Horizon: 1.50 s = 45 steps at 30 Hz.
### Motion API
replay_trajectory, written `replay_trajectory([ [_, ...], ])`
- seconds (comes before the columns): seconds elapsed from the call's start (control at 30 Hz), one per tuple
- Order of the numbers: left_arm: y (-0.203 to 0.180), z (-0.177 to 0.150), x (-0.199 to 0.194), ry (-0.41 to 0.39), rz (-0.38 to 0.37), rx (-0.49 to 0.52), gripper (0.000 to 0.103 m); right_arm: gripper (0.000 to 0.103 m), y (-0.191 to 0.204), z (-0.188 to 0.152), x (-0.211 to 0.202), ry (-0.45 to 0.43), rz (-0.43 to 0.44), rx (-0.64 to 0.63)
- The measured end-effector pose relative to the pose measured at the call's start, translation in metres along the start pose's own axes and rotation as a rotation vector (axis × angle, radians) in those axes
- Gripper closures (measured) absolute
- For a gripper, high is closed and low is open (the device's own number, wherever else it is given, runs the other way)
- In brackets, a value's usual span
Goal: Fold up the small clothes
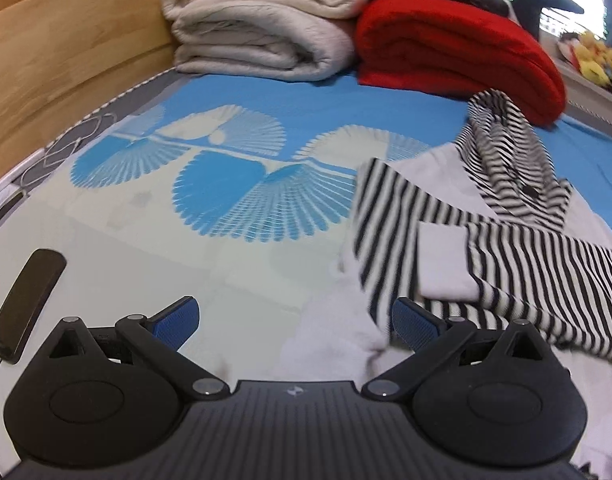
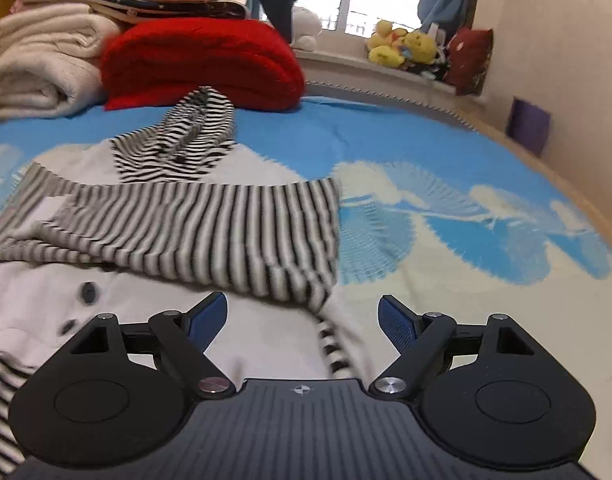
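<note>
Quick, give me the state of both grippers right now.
Left gripper: open, holding nothing, beside the striped hoodie.
Right gripper: open, holding nothing, above the hoodie's hem.

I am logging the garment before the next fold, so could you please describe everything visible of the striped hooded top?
The striped hooded top lies on the blue patterned bedspread. It looks like soft knit: pale body with dark buttons, black-and-white striped sleeves folded across the chest, and a striped hood pointing toward the red blanket. A pale cuff shows on one sleeve. Neither open gripper holds it.
</note>
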<state>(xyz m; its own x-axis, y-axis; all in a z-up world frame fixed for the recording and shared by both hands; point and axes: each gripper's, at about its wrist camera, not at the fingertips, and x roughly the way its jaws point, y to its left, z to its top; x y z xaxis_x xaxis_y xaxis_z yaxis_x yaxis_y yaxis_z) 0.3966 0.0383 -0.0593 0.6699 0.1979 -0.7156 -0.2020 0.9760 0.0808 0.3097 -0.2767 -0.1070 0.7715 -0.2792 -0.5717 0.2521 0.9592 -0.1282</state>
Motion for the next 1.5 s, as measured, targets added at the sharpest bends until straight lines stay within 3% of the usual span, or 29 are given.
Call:
replay_trajectory([
  [0.27, -0.013, -0.003, 0.003, 0.012, -0.035, 0.026, 0.0, 0.019, -0.026, 0.001, 0.018, 0.113, 0.03, 0.167],
  [0.7, -0.017, -0.008, -0.002, 0.023, -0.102, 0.055, 0.0, 0.019, -0.021, -0.001, 0.018, 0.127, 0.037, 0.157],
  [1.5, -0.019, -0.012, 0.002, 0.04, -0.101, 0.075, 0.0, 0.019, 0.004, 0.002, 0.022, 0.156, 0.063, 0.109],
])
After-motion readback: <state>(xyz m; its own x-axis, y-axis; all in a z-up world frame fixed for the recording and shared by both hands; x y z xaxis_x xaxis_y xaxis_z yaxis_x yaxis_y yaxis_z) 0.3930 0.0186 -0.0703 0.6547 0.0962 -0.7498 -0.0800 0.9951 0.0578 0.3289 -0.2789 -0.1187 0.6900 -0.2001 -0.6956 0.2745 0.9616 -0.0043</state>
